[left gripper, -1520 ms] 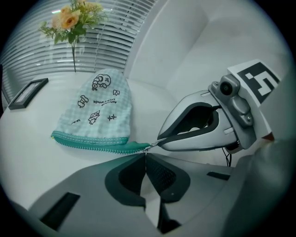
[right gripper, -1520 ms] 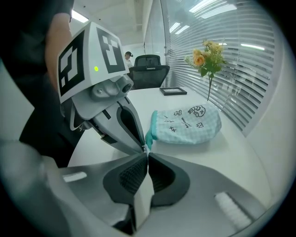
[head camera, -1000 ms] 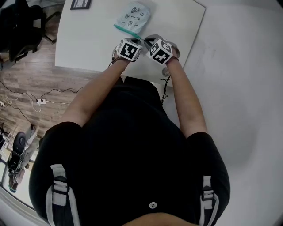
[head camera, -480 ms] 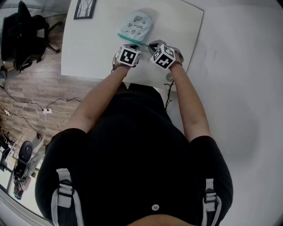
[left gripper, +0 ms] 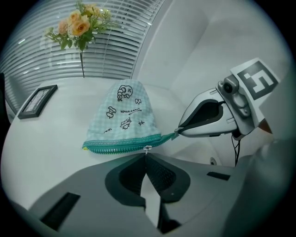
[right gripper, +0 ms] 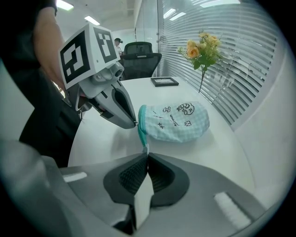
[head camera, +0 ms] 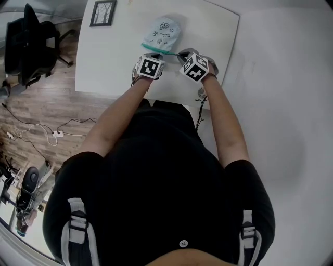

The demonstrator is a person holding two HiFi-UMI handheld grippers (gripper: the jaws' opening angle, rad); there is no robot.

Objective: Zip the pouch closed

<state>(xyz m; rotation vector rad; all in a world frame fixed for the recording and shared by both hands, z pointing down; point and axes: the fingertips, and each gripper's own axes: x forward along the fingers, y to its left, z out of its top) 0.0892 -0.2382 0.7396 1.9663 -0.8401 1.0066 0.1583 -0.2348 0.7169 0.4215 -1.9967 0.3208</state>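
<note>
The pouch (head camera: 161, 32) lies flat on the white bench (head camera: 104, 57), in the right half, with its teal zip (left gripper: 120, 147) turned to the near edge where the person stands. In the head view you only get the two marker cubes side by side just in front of it, so you can't read the grip from there. The gripper views sort it out. The left gripper (left gripper: 146, 155) has its jaws pressed together on the little metal zip pull (left gripper: 146, 148), which sits partway along the zip (closer to the right-hand end). The right gripper (right gripper: 147, 155) has its jaws closed tight on the teal end tab (right gripper: 144, 141) sticking out past the zip. Also only visible from down low are the flowers (left gripper: 78, 25) and blinds (left gripper: 115, 41) along the far edge. The picture frame (head camera: 102, 12) sits near the far left corner.
</note>
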